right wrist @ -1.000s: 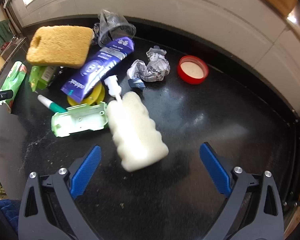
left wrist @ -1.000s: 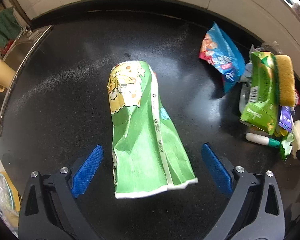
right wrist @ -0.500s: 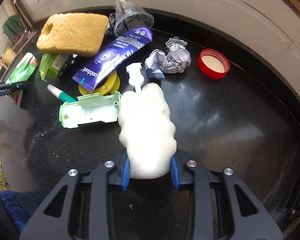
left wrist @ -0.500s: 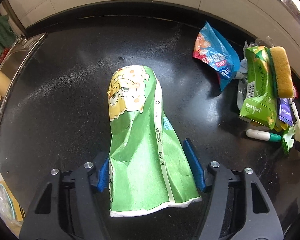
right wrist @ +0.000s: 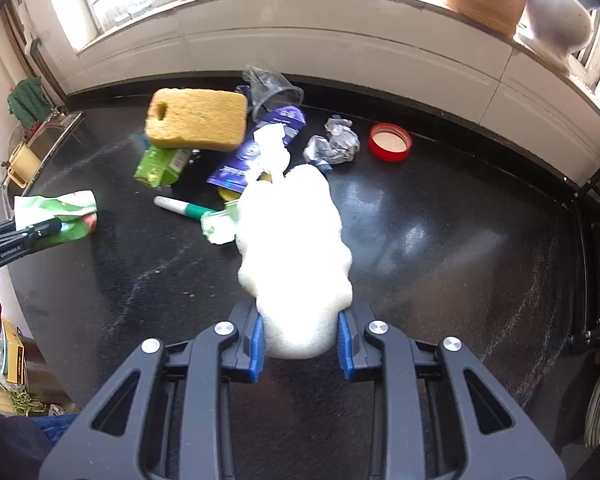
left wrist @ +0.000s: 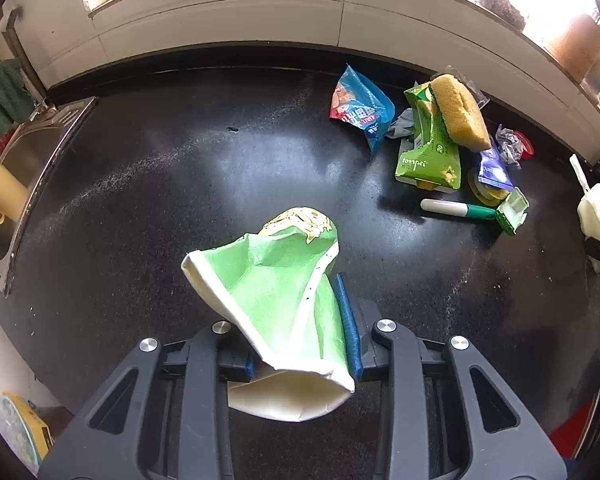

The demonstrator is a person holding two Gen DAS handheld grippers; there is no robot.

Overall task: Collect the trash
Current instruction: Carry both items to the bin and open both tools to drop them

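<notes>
A crumpled green snack bag [left wrist: 276,288] with a yellow cartoon print hangs above the black counter [left wrist: 140,200]. My left gripper [left wrist: 296,320] is closing, with its blue pads pressing on the bag's lower end. The right wrist view shows this same bag [right wrist: 60,204] and left gripper [right wrist: 40,228] at the left edge. My right gripper [right wrist: 300,328] is shut on the base of a white lumpy bottle [right wrist: 292,240] with a nozzle, raised off the counter. That bottle [left wrist: 596,216] also shows at the far right of the left wrist view.
A pile lies at the back: yellow sponge [right wrist: 198,122], green pack [left wrist: 428,148], blue snack bag [left wrist: 360,106], purple pouch [right wrist: 256,148], marker [left wrist: 456,208], pale green case [left wrist: 512,210], crumpled foil [right wrist: 336,144], red lid [right wrist: 390,142], clear cup [right wrist: 274,90]. A sink [left wrist: 28,152] is at the left.
Both grippers went from wide open to shut, the left on the green bag and the right on the white bottle. Both then rose, lifting their loads off the counter.
</notes>
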